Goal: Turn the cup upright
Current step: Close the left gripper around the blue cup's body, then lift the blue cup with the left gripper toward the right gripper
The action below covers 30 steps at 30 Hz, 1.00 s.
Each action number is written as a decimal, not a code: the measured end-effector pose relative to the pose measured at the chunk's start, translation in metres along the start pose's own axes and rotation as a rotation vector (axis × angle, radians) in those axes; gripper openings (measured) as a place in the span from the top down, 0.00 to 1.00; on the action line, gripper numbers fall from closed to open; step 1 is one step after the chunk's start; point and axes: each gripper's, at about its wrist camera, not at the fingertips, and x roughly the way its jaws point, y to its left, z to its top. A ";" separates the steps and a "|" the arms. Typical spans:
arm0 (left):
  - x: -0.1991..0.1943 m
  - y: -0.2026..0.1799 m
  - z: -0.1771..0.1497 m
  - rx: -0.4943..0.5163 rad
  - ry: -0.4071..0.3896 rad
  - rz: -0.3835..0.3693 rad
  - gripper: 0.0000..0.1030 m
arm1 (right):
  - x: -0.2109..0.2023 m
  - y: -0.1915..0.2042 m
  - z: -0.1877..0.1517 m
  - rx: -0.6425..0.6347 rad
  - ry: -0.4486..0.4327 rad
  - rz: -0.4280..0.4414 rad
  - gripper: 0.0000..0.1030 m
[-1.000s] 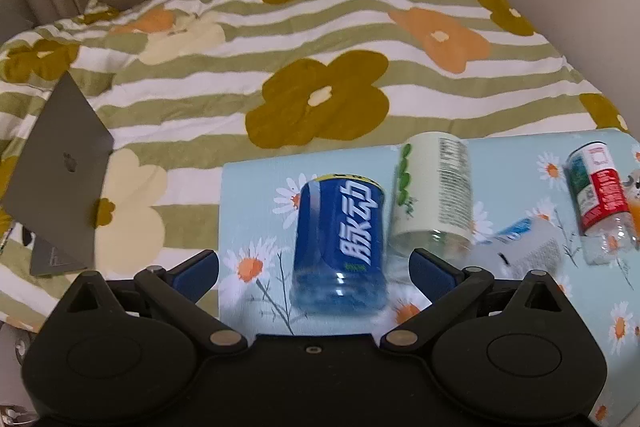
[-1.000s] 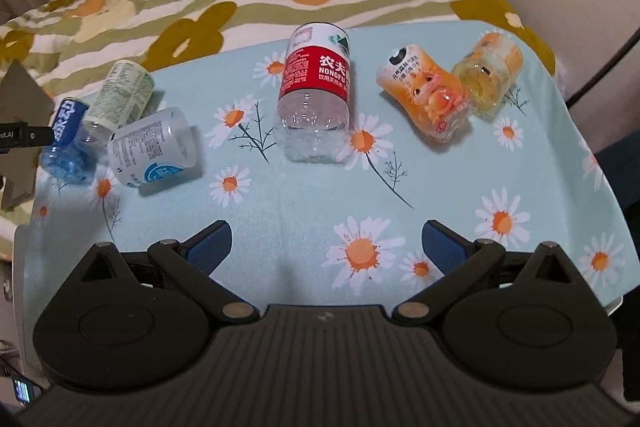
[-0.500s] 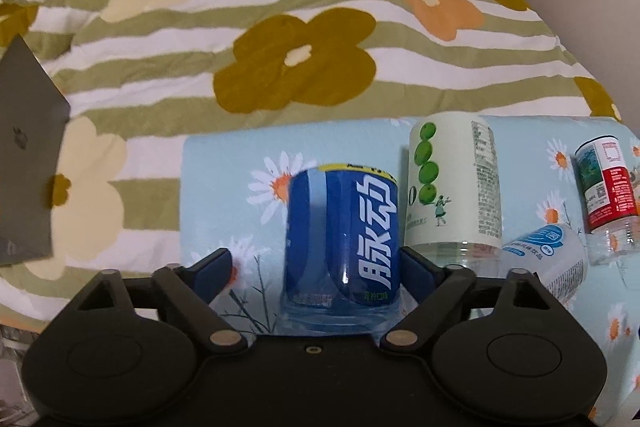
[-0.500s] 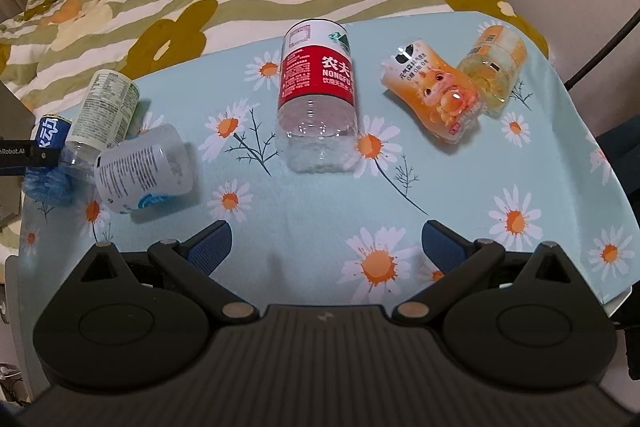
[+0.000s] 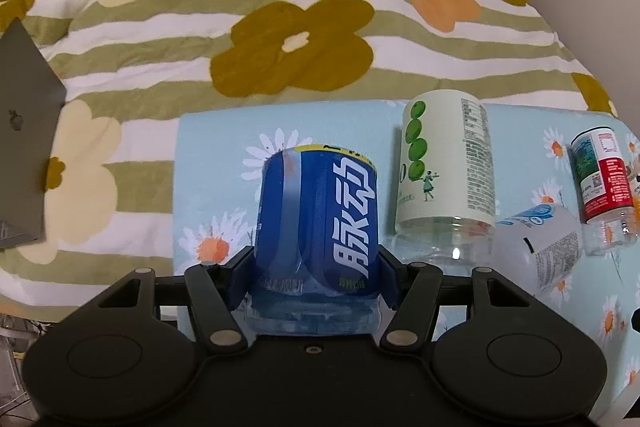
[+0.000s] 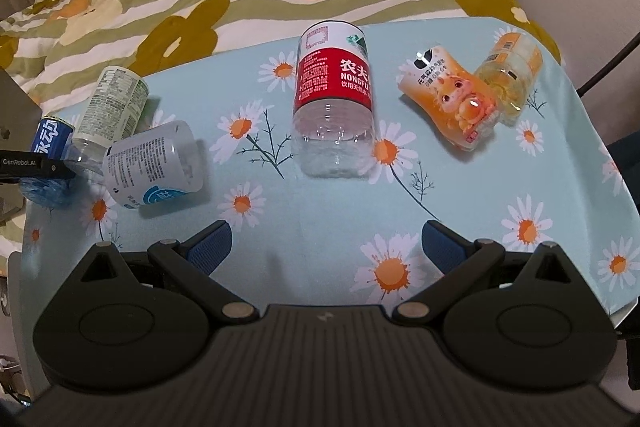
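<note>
A blue-labelled cup (image 5: 320, 219) cut from a bottle lies on its side on the daisy-print cloth (image 5: 208, 147). My left gripper (image 5: 316, 279) is shut on its lower end, one pad on each side. The same cup (image 6: 48, 139) shows at the far left of the right wrist view, with the left gripper's finger (image 6: 32, 163) across it. My right gripper (image 6: 326, 247) is open and empty above the cloth's near part.
More cut-bottle cups lie on their sides: green-labelled (image 5: 444, 163), white-blue (image 6: 156, 163), red-labelled (image 6: 334, 107), orange cartoon (image 6: 452, 99), yellow (image 6: 510, 75). A grey laptop (image 5: 20, 83) rests on the flowered blanket (image 5: 296, 39) to the left.
My left gripper moved forward to the blue cup and closed on it. My right gripper has drifted only slightly and stays open.
</note>
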 end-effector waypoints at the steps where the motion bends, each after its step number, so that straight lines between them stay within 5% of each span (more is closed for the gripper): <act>1: -0.005 -0.001 -0.002 -0.001 -0.009 0.005 0.36 | -0.002 -0.001 0.000 -0.002 -0.004 0.005 0.00; 14: -0.078 -0.044 -0.039 -0.070 -0.156 0.064 0.36 | -0.037 -0.035 -0.002 -0.083 -0.103 0.116 0.00; 22: -0.111 -0.113 -0.084 -0.094 -0.222 0.060 0.36 | -0.056 -0.082 -0.015 -0.153 -0.131 0.178 0.00; 30: -0.097 -0.189 -0.126 -0.130 -0.244 0.006 0.36 | -0.049 -0.126 -0.035 -0.234 -0.118 0.216 0.00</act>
